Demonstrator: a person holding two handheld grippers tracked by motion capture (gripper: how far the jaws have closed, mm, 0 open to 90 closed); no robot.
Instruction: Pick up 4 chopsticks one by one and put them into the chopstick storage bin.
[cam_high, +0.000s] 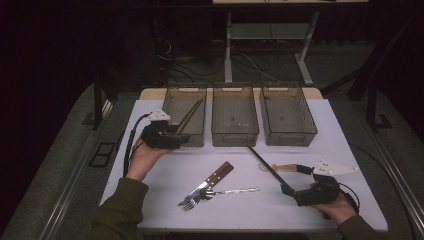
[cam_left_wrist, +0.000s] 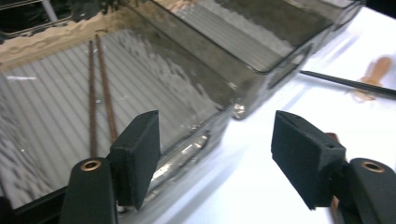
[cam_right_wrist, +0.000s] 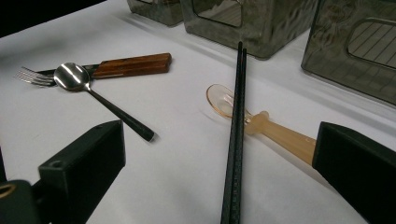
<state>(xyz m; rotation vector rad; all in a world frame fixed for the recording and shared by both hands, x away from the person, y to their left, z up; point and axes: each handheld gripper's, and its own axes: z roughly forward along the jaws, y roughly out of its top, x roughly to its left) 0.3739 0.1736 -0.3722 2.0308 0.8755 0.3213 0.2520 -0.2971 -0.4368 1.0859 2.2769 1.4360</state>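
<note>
While wide open, left tool (cam_left_wrist: 215, 158) holds nothing.

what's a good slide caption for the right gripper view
Open right claw straddling black chopsticks that cross an amber spoon, with a metal spoon beyond.

Chopsticks (cam_high: 190, 115) in the left bin (cam_high: 172, 111) of three; fork (cam_high: 189, 202), spoon (cam_high: 227, 191) before the middle bin (cam_high: 235, 137).

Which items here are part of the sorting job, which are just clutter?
In play:
- brown chopsticks in the left bin
- black chopsticks between the right gripper's open jaws
- left gripper, open, empty

Lying about:
- amber spoon
- metal spoon
- fork
- middle bin
- right bin
</note>
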